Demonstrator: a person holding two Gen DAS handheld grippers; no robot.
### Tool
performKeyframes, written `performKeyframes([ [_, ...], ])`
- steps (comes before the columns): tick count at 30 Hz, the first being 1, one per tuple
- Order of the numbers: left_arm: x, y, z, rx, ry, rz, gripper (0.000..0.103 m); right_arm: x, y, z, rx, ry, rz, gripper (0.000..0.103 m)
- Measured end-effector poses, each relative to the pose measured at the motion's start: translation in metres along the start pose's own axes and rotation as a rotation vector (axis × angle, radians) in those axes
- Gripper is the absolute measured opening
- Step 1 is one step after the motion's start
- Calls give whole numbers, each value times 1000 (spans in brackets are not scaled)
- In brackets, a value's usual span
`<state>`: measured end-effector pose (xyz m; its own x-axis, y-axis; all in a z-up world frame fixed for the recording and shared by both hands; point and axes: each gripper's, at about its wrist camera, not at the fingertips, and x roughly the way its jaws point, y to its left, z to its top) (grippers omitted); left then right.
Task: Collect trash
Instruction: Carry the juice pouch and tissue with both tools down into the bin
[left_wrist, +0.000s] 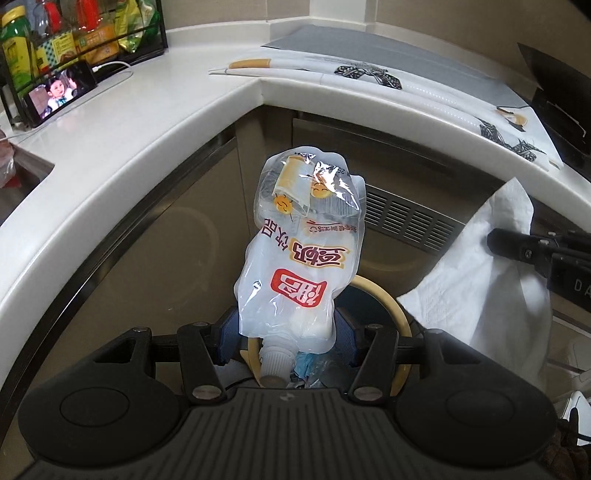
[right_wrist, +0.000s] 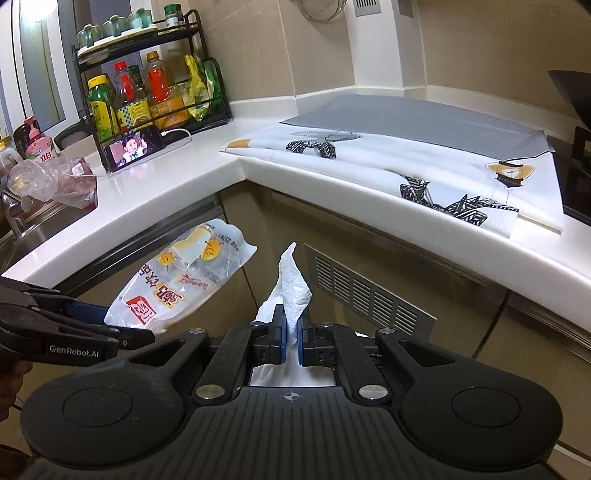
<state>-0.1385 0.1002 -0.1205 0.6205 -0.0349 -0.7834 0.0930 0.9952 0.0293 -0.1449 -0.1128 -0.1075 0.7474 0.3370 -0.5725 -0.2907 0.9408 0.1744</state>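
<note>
Counter (right_wrist: 177, 192) at 12 o'clock, its corner free of loose litter. Bin rim (left_wrist: 384, 295) below the left tongs (left_wrist: 286, 332), seen only by left wrist view; rubbish lies inside. Left tongs grip drink pouch (left_wrist: 301, 243) near its cap. Right tongs (right_wrist: 293, 328) pinch the tissue (right_wrist: 293, 284) shut. Judgement: both pieces collected, neither dropped yet. Right view alone shows bag (right_wrist: 55, 177) by the sink at 9 o'clock.
</note>
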Motion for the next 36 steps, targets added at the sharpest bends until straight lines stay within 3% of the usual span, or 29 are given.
performKeyframes([
  [20, 4, -1, 2, 48, 4, 12, 59, 4, -2, -5, 22, 32, 3, 6],
  [30, 18, 4, -2, 55, 39, 29, 60, 20, -13, -2, 25, 49, -35, 6],
  [36, 39, 3, -7, 79, 101, 2, 60, 44, -20, -6, 23, 87, -60, 6],
])
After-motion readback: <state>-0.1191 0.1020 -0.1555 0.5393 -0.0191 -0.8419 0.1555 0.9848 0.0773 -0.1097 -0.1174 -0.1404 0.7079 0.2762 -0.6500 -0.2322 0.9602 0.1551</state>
